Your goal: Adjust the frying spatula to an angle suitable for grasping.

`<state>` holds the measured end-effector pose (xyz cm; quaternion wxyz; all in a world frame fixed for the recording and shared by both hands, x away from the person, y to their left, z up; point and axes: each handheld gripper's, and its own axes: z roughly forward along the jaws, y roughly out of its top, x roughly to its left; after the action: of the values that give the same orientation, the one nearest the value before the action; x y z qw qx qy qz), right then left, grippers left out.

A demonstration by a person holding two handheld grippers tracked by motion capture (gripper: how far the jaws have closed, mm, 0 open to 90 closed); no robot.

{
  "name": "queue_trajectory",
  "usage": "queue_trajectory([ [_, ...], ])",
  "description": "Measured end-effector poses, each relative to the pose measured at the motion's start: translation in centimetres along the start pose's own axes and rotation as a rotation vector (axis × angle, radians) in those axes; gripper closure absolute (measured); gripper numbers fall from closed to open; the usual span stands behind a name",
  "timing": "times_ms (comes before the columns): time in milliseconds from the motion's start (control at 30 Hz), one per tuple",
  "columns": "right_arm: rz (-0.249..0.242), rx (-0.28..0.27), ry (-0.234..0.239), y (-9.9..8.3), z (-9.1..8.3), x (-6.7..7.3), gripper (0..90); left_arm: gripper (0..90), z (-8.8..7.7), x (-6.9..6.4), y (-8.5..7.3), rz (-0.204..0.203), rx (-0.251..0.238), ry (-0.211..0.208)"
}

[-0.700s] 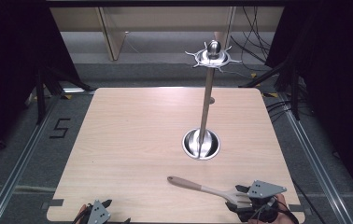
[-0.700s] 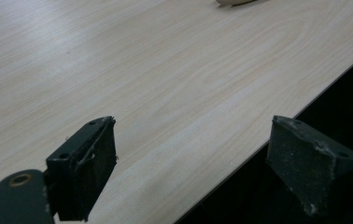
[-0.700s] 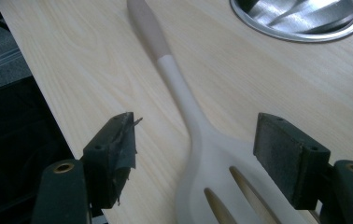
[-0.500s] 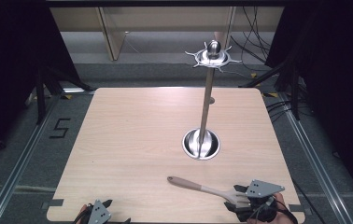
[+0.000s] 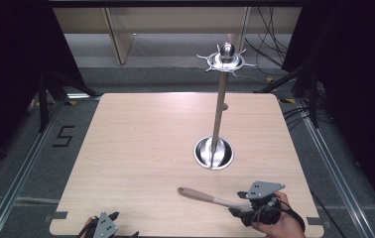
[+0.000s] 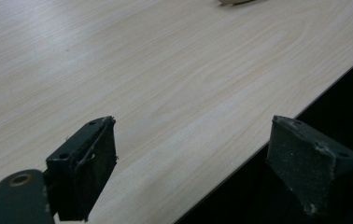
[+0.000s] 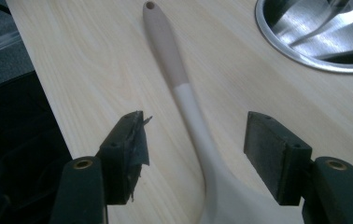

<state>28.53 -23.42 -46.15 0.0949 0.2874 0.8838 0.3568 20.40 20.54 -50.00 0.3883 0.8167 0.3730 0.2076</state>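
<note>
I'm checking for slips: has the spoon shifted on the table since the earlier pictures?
No. The spoon lies where it lay, its handle tip the same way off the stand's round base.

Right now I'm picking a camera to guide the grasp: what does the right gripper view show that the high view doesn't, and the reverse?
Right gripper view alone: the hole at the handle's end, and the right tool open, its pads either side of the spatula's pale neck without touching.

High view alone: the stand's tall pole with its hooked top, and the left tool at the table's near edge.

Both: the spatula, the stand's shiny round base, the wooden table.
</note>
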Motion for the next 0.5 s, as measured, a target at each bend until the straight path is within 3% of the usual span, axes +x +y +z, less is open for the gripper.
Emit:
queue_trajectory([
  [67,-0.002,0.009,0.002,0.7,0.4,0.1,39.9,14.9,0.0,0.1,0.1,0.016,0.000,-0.007],
  [100,-0.027,0.019,-0.008,1.5,1.0,0.2,39.9,14.9,0.0,0.3,0.1,0.036,-0.006,-0.003],
  [200,-0.025,0.038,0.007,2.2,1.5,0.3,39.9,14.9,0.0,0.1,0.0,0.011,-0.010,-0.004],
  [233,-0.046,0.069,0.007,2.9,2.1,0.4,40.2,14.9,-0.1,0.7,0.2,0.090,0.000,0.005],
  [267,-0.046,0.069,0.007,2.9,2.1,0.4,40.2,14.9,-0.1,0.7,0.2,0.090,0.000,0.005],
  [300,-0.049,0.072,0.011,3.3,2.5,0.5,40.3,14.9,-0.1,0.3,0.1,0.029,-0.009,0.005],
  [333,-0.063,0.090,0.003,3.8,3.0,0.6,40.8,14.9,0.0,0.3,0.1,0.025,-0.020,0.002],
  [367,-0.067,0.112,0.023,4.1,3.2,0.8,41.3,14.9,-0.2,0.7,0.3,0.090,0.003,0.011],
  [400,-0.091,0.126,0.033,4.6,3.7,0.9,42.7,14.9,-0.2,0.4,0.1,0.046,0.006,0.010],
  [467,-0.079,0.135,0.018,4.7,3.8,1.0,43.0,14.9,-0.2,0.3,0.1,0.037,0.005,0.005],
  [500,-0.096,0.157,-0.016,5.3,4.0,1.1,44.4,14.9,-0.1,0.6,0.3,0.085,0.009,0.002],
])
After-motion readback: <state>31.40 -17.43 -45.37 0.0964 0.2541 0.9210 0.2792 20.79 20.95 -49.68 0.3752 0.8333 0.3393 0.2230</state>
